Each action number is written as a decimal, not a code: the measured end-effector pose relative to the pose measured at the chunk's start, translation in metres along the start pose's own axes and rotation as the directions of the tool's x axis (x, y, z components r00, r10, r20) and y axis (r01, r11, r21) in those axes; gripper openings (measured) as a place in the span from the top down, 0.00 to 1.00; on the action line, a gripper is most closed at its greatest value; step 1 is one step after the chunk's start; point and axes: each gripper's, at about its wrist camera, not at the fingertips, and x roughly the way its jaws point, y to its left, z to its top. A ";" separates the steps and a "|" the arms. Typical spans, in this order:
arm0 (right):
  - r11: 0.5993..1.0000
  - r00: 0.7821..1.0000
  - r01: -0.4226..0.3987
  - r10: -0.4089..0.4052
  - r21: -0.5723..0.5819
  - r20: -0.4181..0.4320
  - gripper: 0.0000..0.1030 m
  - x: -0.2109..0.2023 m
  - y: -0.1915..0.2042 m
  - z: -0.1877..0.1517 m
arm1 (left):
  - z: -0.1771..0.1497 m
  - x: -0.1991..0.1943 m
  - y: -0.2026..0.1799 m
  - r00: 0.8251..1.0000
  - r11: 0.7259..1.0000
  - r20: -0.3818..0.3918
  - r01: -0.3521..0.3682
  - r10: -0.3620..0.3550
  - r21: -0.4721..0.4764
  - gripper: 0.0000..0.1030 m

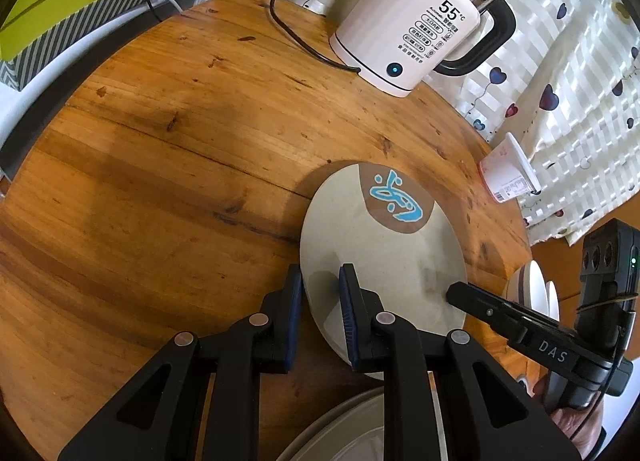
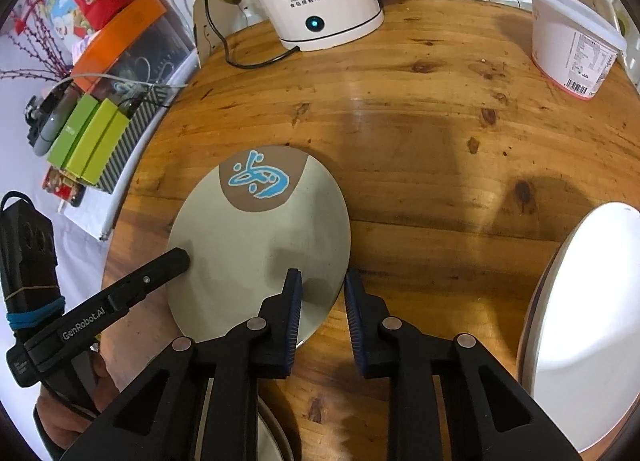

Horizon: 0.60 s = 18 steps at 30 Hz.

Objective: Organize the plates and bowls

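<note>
plate (image 1: 384, 245): one, beige with a blue motif, over the wooden table (image 1: 180, 141) | my left gripper (image 1: 322, 309): clamped on its left rim | my right gripper (image 2: 322, 313): narrow, straddling its right rim, grip unclear | one kettle (image 1: 408, 21), one white tub (image 2: 572, 49), one white bowl (image 2: 580, 321)

Open wooden tabletop (image 1: 168, 165) left of beige plate (image 1: 384, 253); blocked behind by white kettle (image 1: 408, 29) and cord (image 1: 296, 37), at right by yogurt tub (image 2: 572, 45), white bowl (image 2: 580, 333).
</note>
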 end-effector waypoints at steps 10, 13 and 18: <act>1.000 1.000 -0.013 0.013 -0.018 0.020 0.79 -0.015 0.007 0.004 | 0.002 -0.021 -0.009 1.000 1.000 0.026 -0.008 0.008 0.009 0.81; 0.999 0.999 -0.021 0.022 -0.025 0.023 0.79 -0.022 0.009 0.002 | -0.001 -0.031 -0.014 0.999 1.000 0.034 -0.013 0.013 0.016 0.81; 0.999 0.999 -0.038 0.038 -0.033 0.020 0.79 -0.033 0.012 -0.007 | -0.012 -0.047 -0.020 0.999 1.000 0.043 -0.020 0.019 0.018 0.81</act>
